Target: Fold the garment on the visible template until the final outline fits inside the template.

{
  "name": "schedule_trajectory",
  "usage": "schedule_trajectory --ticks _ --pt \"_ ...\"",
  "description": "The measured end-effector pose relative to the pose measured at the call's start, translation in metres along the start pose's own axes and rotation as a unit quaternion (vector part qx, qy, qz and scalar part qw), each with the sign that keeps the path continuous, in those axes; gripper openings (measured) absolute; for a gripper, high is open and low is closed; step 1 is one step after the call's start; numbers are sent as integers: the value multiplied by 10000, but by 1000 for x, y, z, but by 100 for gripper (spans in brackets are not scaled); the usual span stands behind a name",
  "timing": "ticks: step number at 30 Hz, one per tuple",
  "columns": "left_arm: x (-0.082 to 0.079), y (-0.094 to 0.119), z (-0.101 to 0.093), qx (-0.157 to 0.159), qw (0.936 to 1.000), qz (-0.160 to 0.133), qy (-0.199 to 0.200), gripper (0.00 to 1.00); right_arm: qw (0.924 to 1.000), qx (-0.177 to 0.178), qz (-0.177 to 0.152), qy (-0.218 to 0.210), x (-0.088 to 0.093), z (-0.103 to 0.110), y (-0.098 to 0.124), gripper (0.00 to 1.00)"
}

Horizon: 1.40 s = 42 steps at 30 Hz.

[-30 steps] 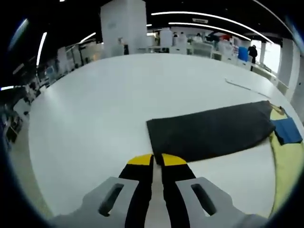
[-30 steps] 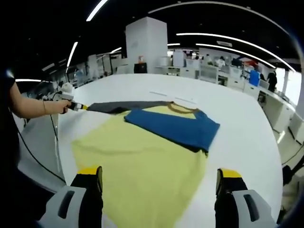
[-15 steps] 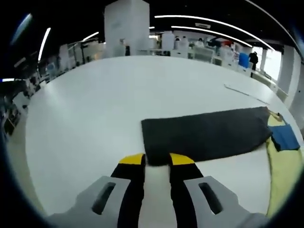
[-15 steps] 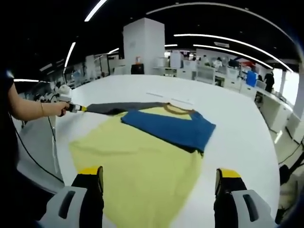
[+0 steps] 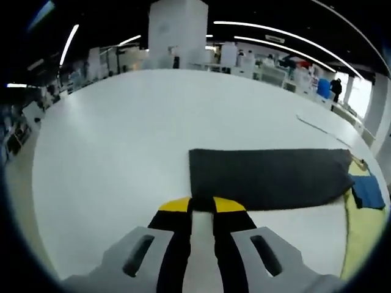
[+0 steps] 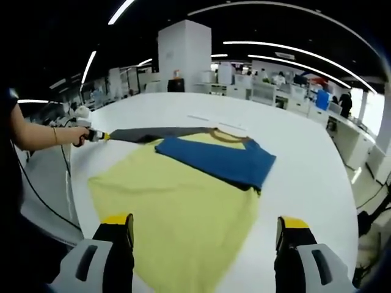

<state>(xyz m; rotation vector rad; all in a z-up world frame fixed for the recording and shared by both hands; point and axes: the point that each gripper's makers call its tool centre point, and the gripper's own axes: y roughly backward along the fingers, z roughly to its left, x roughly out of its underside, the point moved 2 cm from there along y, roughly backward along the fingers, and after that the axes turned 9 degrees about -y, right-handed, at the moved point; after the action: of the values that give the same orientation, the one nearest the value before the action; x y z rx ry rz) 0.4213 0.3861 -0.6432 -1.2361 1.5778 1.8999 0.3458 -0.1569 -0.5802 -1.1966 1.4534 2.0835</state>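
Observation:
The garment lies flat on the white table (image 6: pixel 305 159): a yellow body (image 6: pixel 177 207) with a brown collar (image 6: pixel 229 135), a blue part (image 6: pixel 214 160) folded across it, and a dark grey sleeve (image 5: pixel 269 178) stretched out sideways. In the left gripper view my left gripper (image 5: pixel 201 204) sits at the sleeve's near corner, its jaws a narrow gap apart with white table between them. The right gripper view shows that gripper (image 6: pixel 98 135) in a person's hand (image 6: pixel 76 135) at the sleeve's end (image 6: pixel 146 134). My right gripper (image 6: pixel 204 229) stands wide open above the yellow body's near edge.
A thin pale strip (image 5: pixel 317 125) lies on the table beyond the garment, also seen as a strip (image 6: pixel 214 122) behind the collar. A black cable (image 6: pixel 43 201) hangs off the table's left edge. Desks and a white pillar (image 6: pixel 186 58) stand far behind.
My left jaws, shut tight on the sleeve's edge one second ago, have parted a little. The sleeve now lies straighter and flatter. The right gripper has barely moved.

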Motion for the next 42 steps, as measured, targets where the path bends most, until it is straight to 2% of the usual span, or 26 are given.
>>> schedule_trajectory --ticks 1,4,7,16,23,30,33,38,42 --pt "0 -1 -1 55 9999 2 145 4 10000 15 0 15 0 0 0 96" --pt "-2 -1 0 -43 9996 -14 -281 3 10000 32 -29 -16 0 -2 2 96" --pt "-3 0 2 -57 10000 -8 -40 1 10000 65 -69 -7 -1 -3 4 95" --pt "-13 3 0 48 9998 -154 -63 1 9997 -1 -259 -6 -6 1 8 99" --pt "-24 10 -2 151 9994 -316 -45 1 9993 -118 -294 -194 -5 5 7 99" --pt "-36 15 -12 340 9980 -480 -220 1 9994 -148 -284 -156 -6 7 7 99" --pt "-41 17 -19 447 9965 -538 -450 1 9993 -192 -296 -134 -7 9 8 99" --pt "-48 20 -30 608 9943 -629 -607 1 9992 -255 -281 -135 -6 12 7 99" --pt "-52 23 -41 789 9927 -700 -591 1 9990 -341 -257 -128 -5 17 5 99"
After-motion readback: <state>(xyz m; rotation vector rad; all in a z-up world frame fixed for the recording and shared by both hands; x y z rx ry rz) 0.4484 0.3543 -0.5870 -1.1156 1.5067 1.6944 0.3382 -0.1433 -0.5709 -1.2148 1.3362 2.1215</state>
